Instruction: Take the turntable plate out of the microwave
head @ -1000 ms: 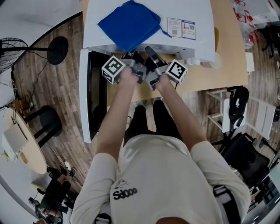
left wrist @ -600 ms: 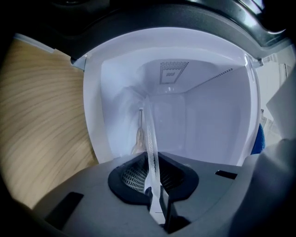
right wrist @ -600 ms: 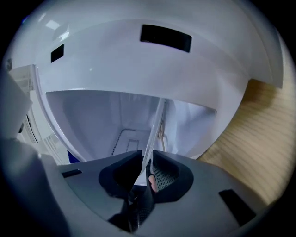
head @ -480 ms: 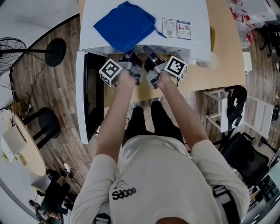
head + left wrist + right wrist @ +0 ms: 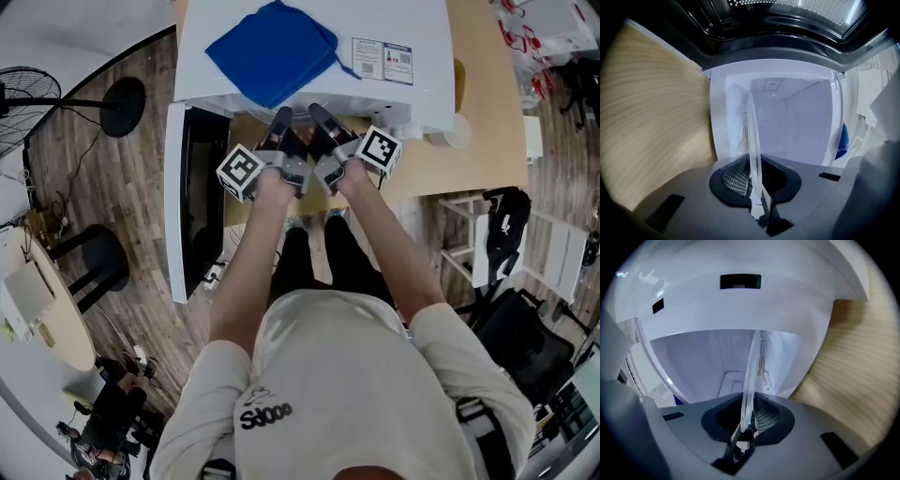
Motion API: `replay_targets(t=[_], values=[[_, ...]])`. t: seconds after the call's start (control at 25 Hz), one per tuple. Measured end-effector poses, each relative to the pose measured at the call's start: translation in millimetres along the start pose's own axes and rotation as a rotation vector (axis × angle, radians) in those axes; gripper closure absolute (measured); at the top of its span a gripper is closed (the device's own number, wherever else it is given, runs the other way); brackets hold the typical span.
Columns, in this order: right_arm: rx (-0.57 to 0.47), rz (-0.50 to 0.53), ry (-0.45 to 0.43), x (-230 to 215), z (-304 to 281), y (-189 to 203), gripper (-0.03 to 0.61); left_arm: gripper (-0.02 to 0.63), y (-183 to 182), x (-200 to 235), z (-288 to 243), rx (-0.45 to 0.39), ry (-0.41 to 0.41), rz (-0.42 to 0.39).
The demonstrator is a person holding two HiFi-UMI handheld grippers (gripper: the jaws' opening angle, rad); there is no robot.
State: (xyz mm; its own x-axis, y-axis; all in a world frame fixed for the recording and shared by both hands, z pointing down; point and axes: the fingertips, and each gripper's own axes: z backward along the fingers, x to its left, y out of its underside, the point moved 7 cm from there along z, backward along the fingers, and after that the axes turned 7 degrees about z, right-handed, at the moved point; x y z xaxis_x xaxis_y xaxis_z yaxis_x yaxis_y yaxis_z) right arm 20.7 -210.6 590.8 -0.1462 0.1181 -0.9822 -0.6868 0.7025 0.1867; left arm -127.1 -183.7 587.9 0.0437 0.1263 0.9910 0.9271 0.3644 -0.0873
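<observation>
The clear glass turntable plate [image 5: 752, 140] shows edge-on in both gripper views, at the mouth of the white microwave [image 5: 394, 94]. My left gripper [image 5: 757, 187] is shut on its rim, the glass pinched between the dark pads. My right gripper [image 5: 747, 420] has the same plate [image 5: 751, 371] between its pads, and its jaws are closing on the rim. In the head view both the left gripper [image 5: 281, 117] and the right gripper [image 5: 314, 112] point side by side into the opening. The plate is hard to make out there.
The microwave door [image 5: 183, 216] hangs open at the left. A blue cloth [image 5: 272, 52] lies on the microwave's top. The wooden table [image 5: 487, 141] runs to the right with a small pale cup [image 5: 457, 131]. A fan [image 5: 19, 103], a stool [image 5: 94, 262] and chairs stand around.
My left gripper has drawn back a little toward the person, so more of its fingers shows outside the opening. The right gripper has barely moved.
</observation>
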Motion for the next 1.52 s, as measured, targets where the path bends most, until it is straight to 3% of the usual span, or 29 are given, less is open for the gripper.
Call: replay_targets(t=[0.2,0.36,0.56,0.72,0.92,1.12,1.32,1.52], values=[[-0.007,-0.062,-0.02,0.2,14.3,8.2,0.54,0.552,0.8,-0.8,5.3,-0.002,0.012,-0.085],[0.039,-0.012,-0.022,4.2,26.8,9.4,0.54,0.495,1.3,-0.1,-4.5,0.015,0.033,-0.074],[0.067,0.044,-0.006,8.3,39.2,19.6,0.54,0.48,-1.9,14.2,-4.0,-0.023,0.034,-0.019],[0.073,0.041,0.009,8.9,49.9,25.9,0.54,0.497,-2.7,19.0,-0.8,-0.027,0.043,0.006],[0.055,0.043,0.018,13.4,59.6,38.1,0.54,0.571,0.9,21.0,9.0,-0.008,0.033,0.145],[0.04,0.047,0.035,21.0,72.9,58.5,0.54,0.575,5.3,14.4,29.3,0.032,0.004,0.128],[0.032,0.085,0.019,42.6,92.1,75.3,0.539,0.578,13.3,-3.0,51.2,0.084,0.072,0.126],[0.08,0.195,-0.002,62.3,105.2,72.8,0.531,0.578,23.4,-21.5,69.6,0.13,0.071,0.108]])
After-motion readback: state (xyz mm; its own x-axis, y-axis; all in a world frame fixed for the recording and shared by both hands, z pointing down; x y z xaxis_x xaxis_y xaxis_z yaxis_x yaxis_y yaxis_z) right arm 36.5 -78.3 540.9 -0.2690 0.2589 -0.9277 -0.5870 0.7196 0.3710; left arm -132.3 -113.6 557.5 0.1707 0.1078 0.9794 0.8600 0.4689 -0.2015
